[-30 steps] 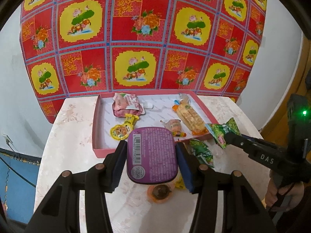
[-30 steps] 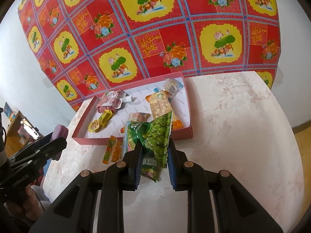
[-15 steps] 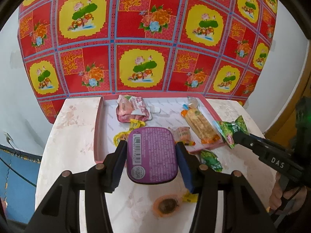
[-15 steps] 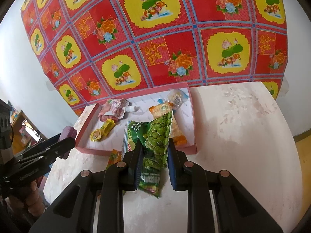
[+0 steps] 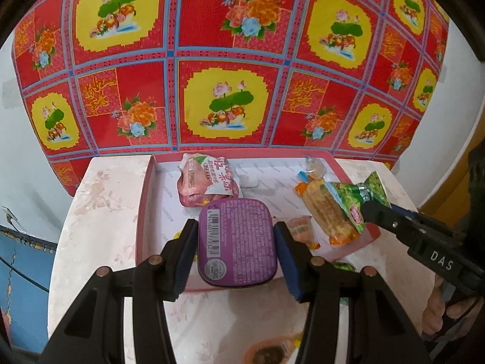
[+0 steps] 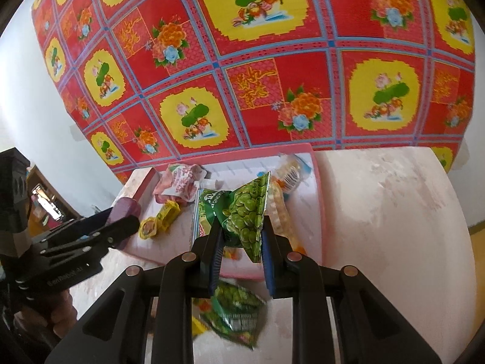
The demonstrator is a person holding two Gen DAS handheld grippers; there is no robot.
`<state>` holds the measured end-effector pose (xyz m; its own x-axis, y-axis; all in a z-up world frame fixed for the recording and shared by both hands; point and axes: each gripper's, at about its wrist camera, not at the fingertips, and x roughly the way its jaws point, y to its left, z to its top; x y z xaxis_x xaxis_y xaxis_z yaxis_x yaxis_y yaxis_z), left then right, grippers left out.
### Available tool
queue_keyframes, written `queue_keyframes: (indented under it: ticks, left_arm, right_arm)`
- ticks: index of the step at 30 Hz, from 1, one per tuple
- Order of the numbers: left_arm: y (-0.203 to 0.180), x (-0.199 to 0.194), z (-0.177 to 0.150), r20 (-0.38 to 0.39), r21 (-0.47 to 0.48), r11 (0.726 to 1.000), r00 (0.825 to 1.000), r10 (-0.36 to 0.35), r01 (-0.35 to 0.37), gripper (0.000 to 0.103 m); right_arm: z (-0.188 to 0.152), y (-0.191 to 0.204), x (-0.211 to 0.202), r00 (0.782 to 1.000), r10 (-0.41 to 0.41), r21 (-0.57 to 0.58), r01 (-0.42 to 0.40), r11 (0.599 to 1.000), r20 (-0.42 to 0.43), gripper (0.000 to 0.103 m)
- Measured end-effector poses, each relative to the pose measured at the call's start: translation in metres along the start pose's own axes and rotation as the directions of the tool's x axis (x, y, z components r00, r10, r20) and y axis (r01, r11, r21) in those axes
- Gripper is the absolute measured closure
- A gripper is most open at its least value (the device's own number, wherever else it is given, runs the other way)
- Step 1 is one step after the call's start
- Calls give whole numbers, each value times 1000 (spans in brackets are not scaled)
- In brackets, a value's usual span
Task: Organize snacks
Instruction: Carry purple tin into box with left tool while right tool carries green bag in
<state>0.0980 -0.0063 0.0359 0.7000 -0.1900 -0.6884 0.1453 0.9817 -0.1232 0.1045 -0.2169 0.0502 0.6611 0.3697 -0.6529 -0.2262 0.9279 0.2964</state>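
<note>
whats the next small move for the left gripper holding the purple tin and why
Probably ease the left gripper a little further forward over the pink tray, then lower. It holds the purple tin above the tray's near edge, and bare tray floor lies just beyond.

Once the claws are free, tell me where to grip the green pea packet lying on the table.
Probably a short end seam, from above: the green pea packet lies flat on the table, so its thin sealed edge pinches easiest.

A pale marbled table fills the lower frame, bearing a pink tray at centre and, near the bottom edge, a green pea packet and what may be a jelly cup.
</note>
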Motion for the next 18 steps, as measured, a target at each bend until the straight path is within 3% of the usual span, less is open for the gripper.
queue_keyframes:
  ticks: [18]
  left_arm:
    - [-1,53,8,-43,8,1000,999,-6,6,50]
  right_arm:
    - [30,8,60,998,18,-18,-19,1000,-65,79]
